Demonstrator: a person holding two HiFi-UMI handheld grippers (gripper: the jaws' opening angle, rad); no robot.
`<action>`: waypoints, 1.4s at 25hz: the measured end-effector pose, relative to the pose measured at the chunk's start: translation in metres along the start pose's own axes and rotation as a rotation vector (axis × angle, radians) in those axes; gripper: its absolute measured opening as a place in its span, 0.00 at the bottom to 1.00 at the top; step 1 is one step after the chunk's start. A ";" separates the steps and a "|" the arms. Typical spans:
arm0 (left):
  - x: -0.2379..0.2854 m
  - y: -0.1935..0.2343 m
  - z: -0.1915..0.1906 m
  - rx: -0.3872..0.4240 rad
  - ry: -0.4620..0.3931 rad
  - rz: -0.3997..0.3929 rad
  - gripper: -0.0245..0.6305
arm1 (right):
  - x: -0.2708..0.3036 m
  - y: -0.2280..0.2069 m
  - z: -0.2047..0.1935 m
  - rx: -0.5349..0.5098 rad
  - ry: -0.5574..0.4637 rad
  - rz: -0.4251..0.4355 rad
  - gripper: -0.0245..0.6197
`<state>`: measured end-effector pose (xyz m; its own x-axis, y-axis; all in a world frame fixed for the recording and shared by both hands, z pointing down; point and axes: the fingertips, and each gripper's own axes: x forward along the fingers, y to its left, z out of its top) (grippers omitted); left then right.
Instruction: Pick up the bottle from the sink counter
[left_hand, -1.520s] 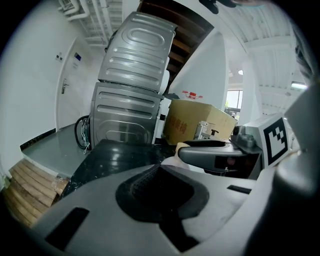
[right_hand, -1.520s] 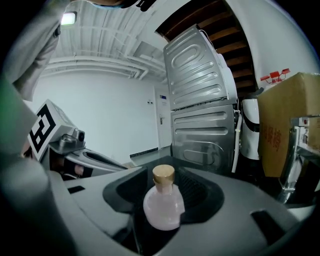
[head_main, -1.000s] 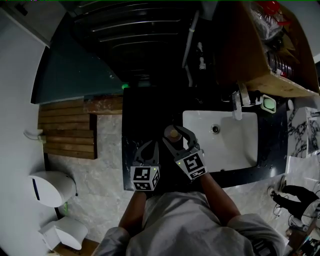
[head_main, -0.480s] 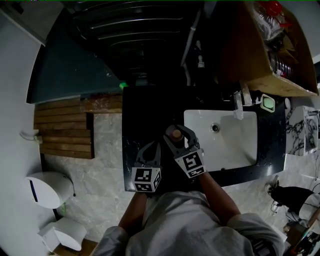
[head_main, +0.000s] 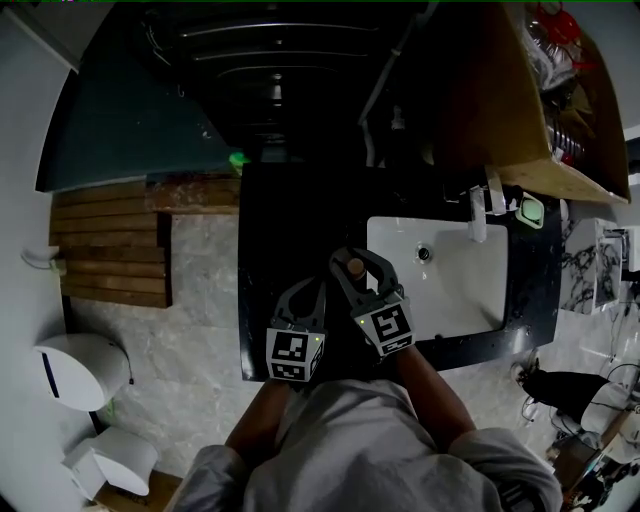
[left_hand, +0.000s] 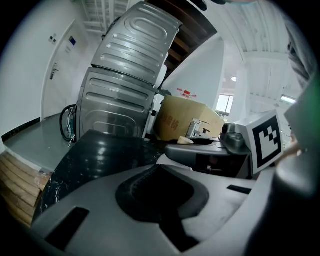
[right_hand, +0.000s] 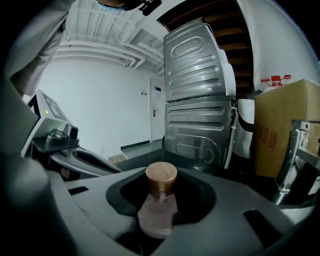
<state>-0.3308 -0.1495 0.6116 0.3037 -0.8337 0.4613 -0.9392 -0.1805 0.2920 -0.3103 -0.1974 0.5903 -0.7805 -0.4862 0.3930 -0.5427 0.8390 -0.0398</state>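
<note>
bottle: frosted, smooth body | cap: matt wood | counter: glossy veined stone | sink: glossy smooth ceramic | box: matt cardboard

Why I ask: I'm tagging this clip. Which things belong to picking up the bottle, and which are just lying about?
In the job: bottle; right tool, its jaws just closing with the bottle between them; counter.
Lying about: left tool, nothing in it; sink; tap; cardboard box.

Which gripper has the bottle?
The right gripper: its jaws have just closed on the wood-capped bottle. The left gripper has shut jaws that hold nothing.
</note>
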 end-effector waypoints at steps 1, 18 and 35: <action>0.001 0.001 0.000 -0.002 0.001 0.006 0.06 | 0.000 0.000 0.000 0.001 0.003 0.000 0.24; 0.001 -0.030 -0.001 -0.013 -0.013 0.099 0.06 | -0.029 -0.013 -0.004 0.033 -0.008 0.019 0.23; 0.041 -0.127 0.005 0.086 0.012 0.032 0.06 | -0.121 -0.084 -0.032 0.076 -0.014 -0.086 0.23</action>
<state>-0.2003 -0.1633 0.5888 0.2752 -0.8333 0.4796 -0.9584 -0.1987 0.2047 -0.1600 -0.2009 0.5758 -0.7339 -0.5595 0.3852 -0.6293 0.7734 -0.0757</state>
